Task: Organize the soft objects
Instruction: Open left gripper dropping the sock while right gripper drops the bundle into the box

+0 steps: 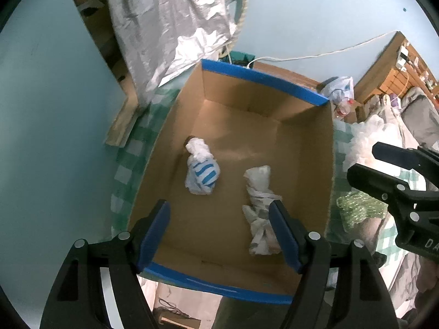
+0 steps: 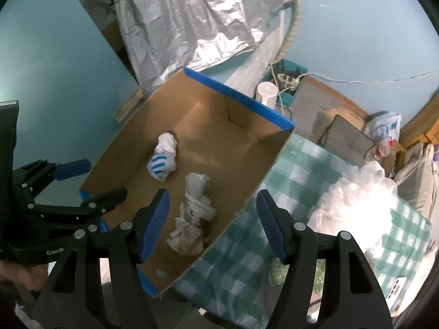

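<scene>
An open cardboard box (image 1: 307,142) (image 2: 255,148) with blue-taped rims stands on a green checked tablecloth. Inside lie a knotted white bag with blue stripes (image 1: 203,172) (image 2: 162,161) and a knotted whitish-grey bag (image 1: 260,205) (image 2: 193,213). My left gripper (image 1: 219,227) is open and empty, hovering above the box's near end; it also shows at the left of the right wrist view (image 2: 90,181). My right gripper (image 2: 211,222) is open and empty over the box's right wall; it shows at the right of the left wrist view (image 1: 362,161). A pile of clear plastic bags (image 2: 356,200) (image 1: 362,139) and a green patterned bag (image 1: 359,211) (image 2: 277,271) lie on the cloth right of the box.
The green checked tablecloth (image 2: 301,170) covers the table. A crinkled silver sheet (image 1: 170,19) (image 2: 197,16) hangs behind the box. A white cable (image 1: 315,54), a teal bin (image 2: 288,79) with a power strip, and a tied bag (image 2: 384,131) sit beyond, against blue walls.
</scene>
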### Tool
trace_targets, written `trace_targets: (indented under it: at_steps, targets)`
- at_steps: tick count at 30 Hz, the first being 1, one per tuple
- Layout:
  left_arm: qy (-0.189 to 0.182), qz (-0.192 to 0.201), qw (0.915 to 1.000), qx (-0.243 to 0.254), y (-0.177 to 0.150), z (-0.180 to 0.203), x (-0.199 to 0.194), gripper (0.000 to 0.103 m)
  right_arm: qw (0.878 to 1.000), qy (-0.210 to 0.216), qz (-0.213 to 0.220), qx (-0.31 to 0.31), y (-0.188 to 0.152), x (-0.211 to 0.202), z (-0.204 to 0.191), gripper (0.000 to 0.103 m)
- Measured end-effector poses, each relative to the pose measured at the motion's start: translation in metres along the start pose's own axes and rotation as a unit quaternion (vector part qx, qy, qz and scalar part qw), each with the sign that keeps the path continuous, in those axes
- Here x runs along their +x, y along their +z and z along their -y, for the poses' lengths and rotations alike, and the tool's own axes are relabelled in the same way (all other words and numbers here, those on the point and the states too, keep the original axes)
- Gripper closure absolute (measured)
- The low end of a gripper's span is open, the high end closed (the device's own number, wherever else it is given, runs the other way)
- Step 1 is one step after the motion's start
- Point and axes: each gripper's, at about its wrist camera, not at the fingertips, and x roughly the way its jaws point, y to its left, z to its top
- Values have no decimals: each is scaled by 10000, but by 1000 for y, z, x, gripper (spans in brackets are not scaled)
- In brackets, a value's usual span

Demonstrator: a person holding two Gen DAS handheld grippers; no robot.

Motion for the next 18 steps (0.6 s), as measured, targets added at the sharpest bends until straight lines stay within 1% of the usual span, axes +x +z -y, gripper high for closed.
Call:
trace_targets:
  at_steps: [7,8,11,12,18]
  targets:
    - [-142,62,9997,214,3,21,-7,26,9996,-128,94,254,-12,-21,23,36]
    - [-145,74,9996,240,2,24,-8,25,9994,-145,104,288,-14,-23,26,35]
    - [-166,82,9993,313,2,33,-9,24,9989,-225,156,393,-21,-31,37,26]
    - [-183,83,9993,328,2,36,-10,24,9987,-248,173,415,-23,-34,40,25]
    - [-242,71,9988,423,-2,57,-13,24,9975,-341,177,593,-39,-47,65,25]
